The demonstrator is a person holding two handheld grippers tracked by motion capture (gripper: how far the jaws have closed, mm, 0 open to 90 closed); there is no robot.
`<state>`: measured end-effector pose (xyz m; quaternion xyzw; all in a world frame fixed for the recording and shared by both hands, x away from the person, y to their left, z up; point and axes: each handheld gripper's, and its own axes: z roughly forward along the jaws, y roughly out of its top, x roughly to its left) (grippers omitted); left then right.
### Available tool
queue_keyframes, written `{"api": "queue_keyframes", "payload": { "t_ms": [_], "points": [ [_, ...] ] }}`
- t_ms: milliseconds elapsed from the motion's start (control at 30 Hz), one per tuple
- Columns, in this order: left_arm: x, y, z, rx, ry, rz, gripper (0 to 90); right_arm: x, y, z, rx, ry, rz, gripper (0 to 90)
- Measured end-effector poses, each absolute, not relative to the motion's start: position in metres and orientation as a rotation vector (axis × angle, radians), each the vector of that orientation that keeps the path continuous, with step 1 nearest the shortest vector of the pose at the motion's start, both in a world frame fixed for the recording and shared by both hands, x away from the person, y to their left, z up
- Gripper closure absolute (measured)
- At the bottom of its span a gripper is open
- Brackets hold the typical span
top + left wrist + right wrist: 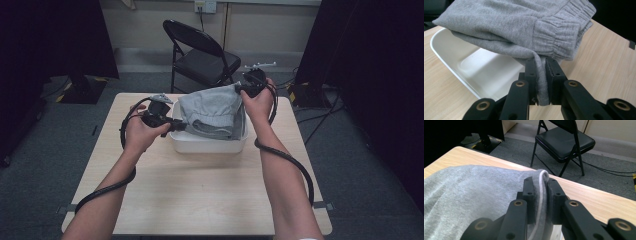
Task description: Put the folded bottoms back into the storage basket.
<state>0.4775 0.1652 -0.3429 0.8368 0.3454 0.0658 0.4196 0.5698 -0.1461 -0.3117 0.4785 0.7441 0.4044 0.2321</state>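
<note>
Nearest the viewer, on a pale wooden table (200, 195), two forearms reach forward, each hand holding one black gripper with a trailing cable. At left, the left gripper (176, 125) is clamped on the edge of one folded grey garment (212, 112); its own view shows a strip of grey fabric (541, 82) pinched between the jaws, beside a gathered elastic band. At right and farther back, the right gripper (241, 88) is clenched on the garment's far upper corner, a hemmed edge (541, 195) caught between its jaws. Held between the two grippers, the garment hangs over one white rectangular bin (207, 144) at the table's middle. Beyond the table stands one black folding chair (202, 55). No readable writing appears anywhere.
</note>
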Motion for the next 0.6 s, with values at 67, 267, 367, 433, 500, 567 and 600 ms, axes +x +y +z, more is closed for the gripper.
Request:
{"api": "queue_keyframes", "payload": {
  "t_ms": [67,267,367,433,500,567,600],
  "points": [
    [0.479,0.166,-0.344,2.099,0.869,0.168,81.0,0.571,-0.146,-0.313,1.317,2.047,1.118,79.4],
    [0.483,0.166,-0.346,2.098,0.875,0.163,80.9,0.577,-0.145,-0.317,1.322,2.051,1.117,79.4],
    [0.486,0.165,-0.348,2.103,0.880,0.169,80.9,0.579,-0.145,-0.319,1.320,2.051,1.117,79.4],
    [0.488,0.164,-0.350,2.105,0.886,0.161,80.9,0.580,-0.144,-0.321,1.323,2.050,1.116,79.3],
    [0.489,0.163,-0.352,2.105,0.887,0.153,80.9,0.582,-0.145,-0.323,1.323,2.054,1.108,79.4],
    [0.490,0.162,-0.354,2.107,0.887,0.151,80.9,0.583,-0.145,-0.324,1.325,2.054,1.108,79.4],
    [0.491,0.162,-0.355,2.108,0.885,0.155,80.9,0.583,-0.146,-0.324,1.325,2.054,1.103,79.4]
  ]
}}
